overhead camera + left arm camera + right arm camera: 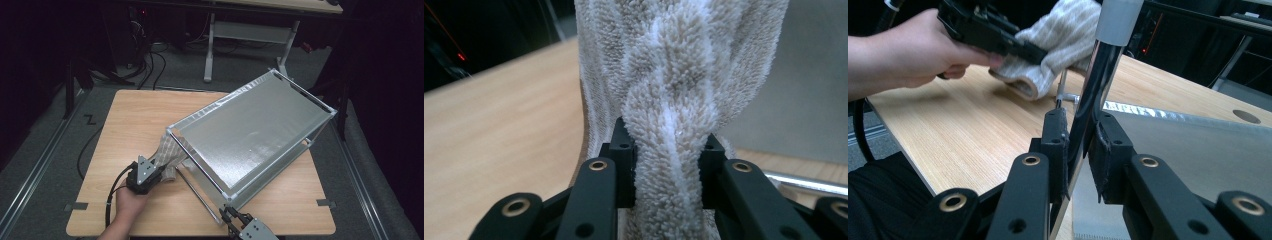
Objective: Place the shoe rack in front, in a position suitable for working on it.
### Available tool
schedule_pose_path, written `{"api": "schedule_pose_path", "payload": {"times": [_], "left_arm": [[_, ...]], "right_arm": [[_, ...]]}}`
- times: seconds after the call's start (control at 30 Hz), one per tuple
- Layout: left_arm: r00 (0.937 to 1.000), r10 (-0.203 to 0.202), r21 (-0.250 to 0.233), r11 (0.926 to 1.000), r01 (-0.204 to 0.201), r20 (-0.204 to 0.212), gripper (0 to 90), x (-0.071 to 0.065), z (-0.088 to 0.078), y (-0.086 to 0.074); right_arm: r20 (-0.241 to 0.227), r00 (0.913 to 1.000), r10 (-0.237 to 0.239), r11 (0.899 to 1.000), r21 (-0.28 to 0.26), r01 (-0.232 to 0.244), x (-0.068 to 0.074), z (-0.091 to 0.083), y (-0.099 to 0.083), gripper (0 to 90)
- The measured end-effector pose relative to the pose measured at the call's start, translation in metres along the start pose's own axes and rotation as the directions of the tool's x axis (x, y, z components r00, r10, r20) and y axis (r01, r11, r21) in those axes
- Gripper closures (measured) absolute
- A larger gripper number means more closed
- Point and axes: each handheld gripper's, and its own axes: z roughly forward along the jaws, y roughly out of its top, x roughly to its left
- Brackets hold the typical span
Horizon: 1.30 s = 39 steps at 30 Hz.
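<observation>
Closest to the camera in the left gripper view, the two black jaws of the left gripper (667, 167) are pressed on a bunched fold of a fluffy striped towel (674, 80), so this gripper is clamped on the towel and holds it firmly. In the right gripper view the right gripper (1082, 150) is nearly closed on a thin shiny metal bar (1088, 105) of a rack (1198, 150), with one pad on each side of the bar. I think the right gripper holds the rack so that it does not slide or tip, while the left one works with the towel at the other near corner. From above, the towel (167, 157) is at the lower left corner of the rack (255, 135), partly under its grey shiny sheet, and the left gripper (142, 175) is just beside that corner, with the person's hand (125, 205) behind it. It looks like the towel is being pulled out from the rack or pushed on its frame; I cannot tell which. The rack stands tilted across the wooden table (130, 120), with its far end raised. The high view gives the whole layout and the right gripper (240, 222) at the bottom edge, but not how the jaws close. The gripper views give the grips clearly; the right one also lets us see the left hand (913, 50) and the towel (1058, 35) from the side, touching the table near a rack leg.
</observation>
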Motion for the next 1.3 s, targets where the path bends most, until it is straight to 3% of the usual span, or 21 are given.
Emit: {"api": "schedule_pose_path", "payload": {"times": [0.17,0.4,0.7,0.9,1.07,1.3], "left_arm": [[0.9991,0.015,0.089,0.9959,-0.019,0.039,70.0,-0.007,0.013,-0.008],[0.9986,0.011,0.186,0.9824,-0.02,0.052,69.9,-0.009,0.023,-0.013],[0.9961,-0.043,0.2,0.9795,0.026,0.077,70.2,-0.001,0.019,-0.018],[0.9969,-0.071,0.219,0.9736,0.062,0.033,69.6,0.021,-0.001,-0.032],[0.9915,-0.121,0.23,0.9647,0.129,-0.047,68.4,0.04,-0.014,-0.041],[0.9854,-0.122,0.242,0.959,0.148,-0.119,65.5,0.053,-0.03,-0.048]], "right_arm": [[0.0,1.0,-0.001,1.0,0.0,0.001,0.0,0.0,0.0,77.5],[0.002,1.0,-0.002,1.0,0.0,0.002,0.0,0.0,0.0,77.5],[0.004,1.0,-0.004,1.0,0.0,0.004,0.0,0.0,0.0,77.3],[0.001,1.0,-0.005,1.0,-0.002,0.005,0.0,0.0,0.0,77.1],[-0.006,1.0,-0.005,1.0,-0.003,0.005,-0.001,0.001,0.0,77.0],[-0.019,0.9998,-0.01,1.0,-0.009,0.01,-0.003,0.004,0.001,76.9]]}}
